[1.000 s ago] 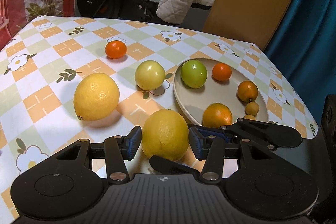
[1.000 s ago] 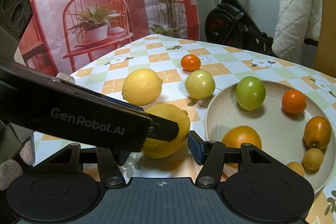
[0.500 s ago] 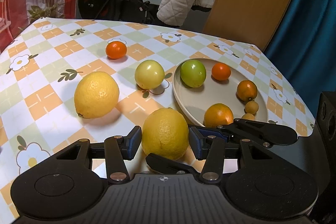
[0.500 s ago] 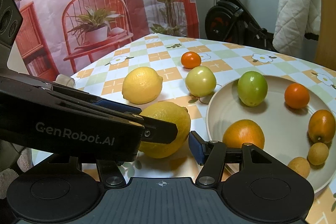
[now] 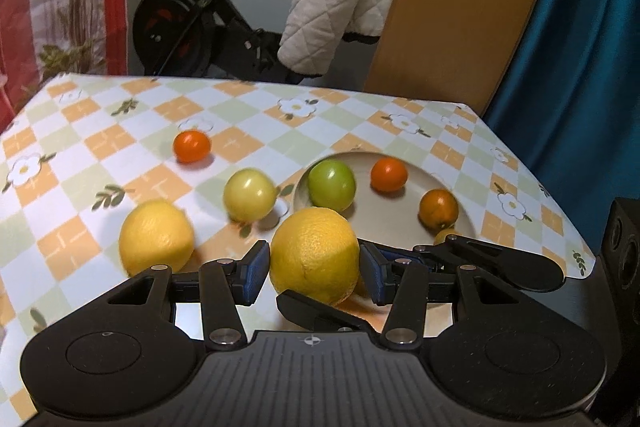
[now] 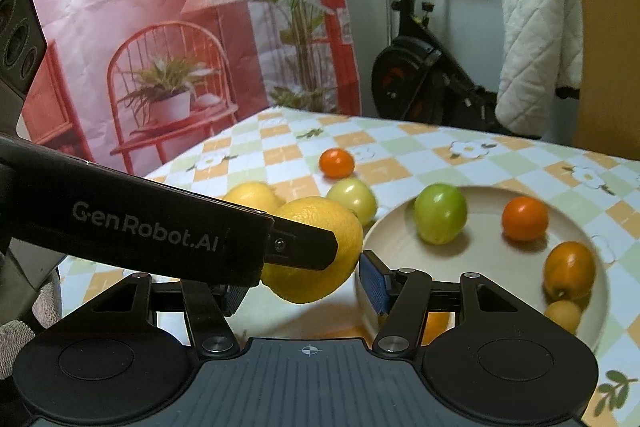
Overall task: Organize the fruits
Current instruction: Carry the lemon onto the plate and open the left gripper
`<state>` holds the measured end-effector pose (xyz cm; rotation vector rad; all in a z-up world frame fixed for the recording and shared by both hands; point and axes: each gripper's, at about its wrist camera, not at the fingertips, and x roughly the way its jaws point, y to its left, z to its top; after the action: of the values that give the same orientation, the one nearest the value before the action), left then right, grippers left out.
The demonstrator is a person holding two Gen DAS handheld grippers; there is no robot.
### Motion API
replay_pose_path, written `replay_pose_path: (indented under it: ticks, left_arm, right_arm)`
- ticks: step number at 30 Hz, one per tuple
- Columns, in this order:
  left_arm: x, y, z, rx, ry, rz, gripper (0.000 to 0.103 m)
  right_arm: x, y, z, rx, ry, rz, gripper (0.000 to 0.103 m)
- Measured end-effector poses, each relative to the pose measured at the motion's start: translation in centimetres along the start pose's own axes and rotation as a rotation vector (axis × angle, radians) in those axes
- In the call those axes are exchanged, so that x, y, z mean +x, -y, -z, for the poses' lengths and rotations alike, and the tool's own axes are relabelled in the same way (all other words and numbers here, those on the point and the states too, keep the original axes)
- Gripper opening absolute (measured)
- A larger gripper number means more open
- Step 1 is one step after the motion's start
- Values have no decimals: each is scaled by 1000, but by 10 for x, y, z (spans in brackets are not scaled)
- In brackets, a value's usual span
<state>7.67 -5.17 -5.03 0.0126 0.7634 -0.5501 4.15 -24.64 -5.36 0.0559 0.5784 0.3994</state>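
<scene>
A large yellow lemon (image 5: 314,255) hangs just above the checked tablecloth, left of the beige plate (image 5: 400,211). My left gripper (image 5: 312,273) is shut on it, blue pads against its two sides. My right gripper (image 6: 304,287) is shut on the same lemon (image 6: 316,219) from a crossing angle. Its right pad touches the fruit; its left pad is hidden behind the left gripper's black finger (image 6: 300,247). In the left wrist view a right gripper finger (image 5: 320,311) lies under the lemon's near side.
On the cloth lie a second lemon (image 5: 156,239), a yellow-green tomato (image 5: 249,193) and a small red-orange tomato (image 5: 192,146). The plate (image 6: 500,267) holds a green tomato (image 6: 440,213), an orange tomato (image 6: 525,218), an oblong orange fruit (image 6: 570,271) and small yellow fruits. An exercise bike stands behind.
Both grippers have risen together and carried the lemon up off the cloth. The fruits on the table and plate have stayed put.
</scene>
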Motion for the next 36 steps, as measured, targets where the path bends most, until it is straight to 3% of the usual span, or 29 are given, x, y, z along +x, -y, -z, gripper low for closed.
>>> replay_pose_path:
  ticks: [17,29,36]
  left_arm:
    - [38,52,-37,143,-6,29,52]
    - [79,65,-52,166,-76,35,52]
    - [94,66,-51,161,-118,32,53]
  right_arm:
    - [-13,75,-6,126,107,92,54]
    - [6,118,5,206,106,123,54]
    - [15,123,7,218,82,143,54]
